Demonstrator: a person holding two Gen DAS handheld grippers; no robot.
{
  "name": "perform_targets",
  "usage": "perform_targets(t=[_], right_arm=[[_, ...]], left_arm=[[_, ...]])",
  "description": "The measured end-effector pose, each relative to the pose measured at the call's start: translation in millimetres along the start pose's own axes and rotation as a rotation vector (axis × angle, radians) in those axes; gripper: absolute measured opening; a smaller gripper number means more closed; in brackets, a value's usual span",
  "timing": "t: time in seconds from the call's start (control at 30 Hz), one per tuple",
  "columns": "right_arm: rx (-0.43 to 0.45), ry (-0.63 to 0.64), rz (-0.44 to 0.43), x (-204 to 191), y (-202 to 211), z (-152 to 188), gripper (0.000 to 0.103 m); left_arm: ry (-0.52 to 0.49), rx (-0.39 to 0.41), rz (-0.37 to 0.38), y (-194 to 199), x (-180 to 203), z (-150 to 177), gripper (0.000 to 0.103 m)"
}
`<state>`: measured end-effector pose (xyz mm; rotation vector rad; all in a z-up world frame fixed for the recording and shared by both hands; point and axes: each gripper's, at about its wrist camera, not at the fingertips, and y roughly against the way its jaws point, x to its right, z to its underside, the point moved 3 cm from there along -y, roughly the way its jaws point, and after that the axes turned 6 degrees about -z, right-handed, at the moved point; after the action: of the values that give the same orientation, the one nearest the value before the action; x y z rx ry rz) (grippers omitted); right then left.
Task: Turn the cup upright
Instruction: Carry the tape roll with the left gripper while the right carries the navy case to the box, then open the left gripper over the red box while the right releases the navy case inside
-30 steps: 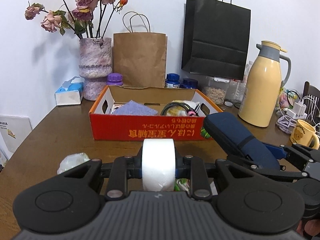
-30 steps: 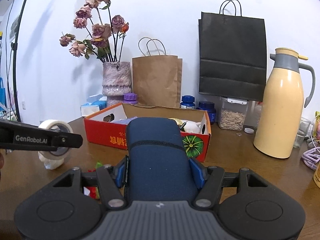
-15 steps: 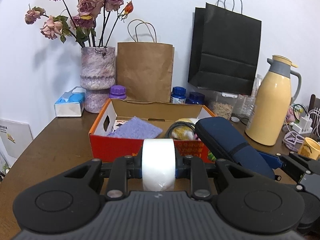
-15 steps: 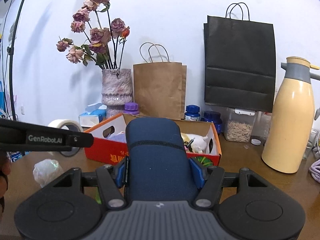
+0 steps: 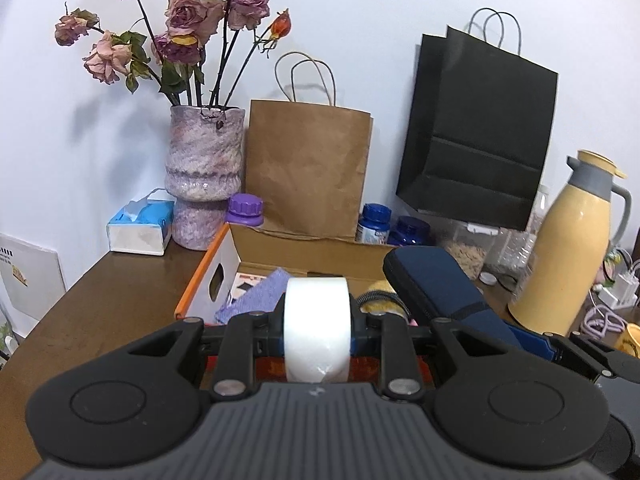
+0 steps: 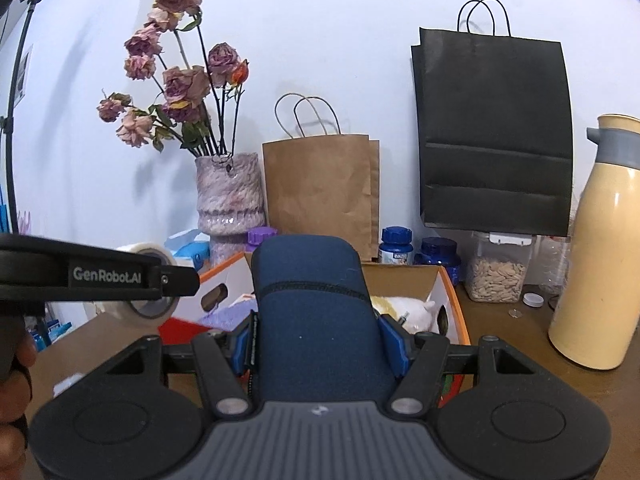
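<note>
Two grippers are up over the wooden table [image 5: 100,296], each clamped on something. The left gripper [image 5: 317,332] has its jaws pressed against the flat sides of a roll of clear tape [image 5: 317,328], which stands on edge between them with its rounded face toward the camera. The right gripper [image 6: 320,340] has its jaws, with their blue pads [image 6: 394,344], closed on the sides of a navy zippered case [image 6: 316,312] that sticks out forward past the fingertips. Beyond both sets of jaws lies an open cardboard box [image 5: 224,264] with orange outer walls; a purple cloth [image 5: 256,300] shows inside it just ahead of the left jaws, and something white and fluffy [image 6: 408,308] ahead and to the right of the right jaws. Farther ahead, against the wall, stand a mottled pink vase [image 5: 204,176] of dried roses [image 5: 188,8], a brown paper bag [image 5: 308,168], a black paper bag [image 5: 476,128] and blue-capped bottles [image 6: 396,246]. Well to the right of the jaws stands a cream thermos jug [image 5: 568,248]. The cup [image 5: 630,338], a yellow mug, shows only as a sliver at the far right edge of the left wrist view, beyond the right gripper's body; whether it stands upright cannot be told.
</note>
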<state>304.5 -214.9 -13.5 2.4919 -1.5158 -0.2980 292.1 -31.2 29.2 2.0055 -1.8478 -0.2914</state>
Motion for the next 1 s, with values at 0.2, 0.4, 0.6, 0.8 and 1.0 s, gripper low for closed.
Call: perform_targets(t=[0.2,0.4,0.6,0.8,1.0], right_arm=[[-0.003,-0.004,-0.005,6,-23,-13,0.062],[-0.014,-0.008,-0.012,11,-47,-21,0.062],[-0.027,0.012,-0.005,14,-74,-31,0.062],[-0.047,0.03,-0.002,17,-100,-39,0.062],[-0.072,0.044,0.01,22,-120,-39,0.062]], left_arm=[[0.021,-0.005,-0.009,-22,-2,-11,0.025],[0.023,-0.013,-0.022,-46,-3,-20,0.025],[0.027,-0.018,-0.043,-72,-6,-27,0.025],[0.022,-0.038,-0.074,-100,-11,-30,0.025],[0.006,-0.059,-0.103,-123,-12,-29,0.025]])
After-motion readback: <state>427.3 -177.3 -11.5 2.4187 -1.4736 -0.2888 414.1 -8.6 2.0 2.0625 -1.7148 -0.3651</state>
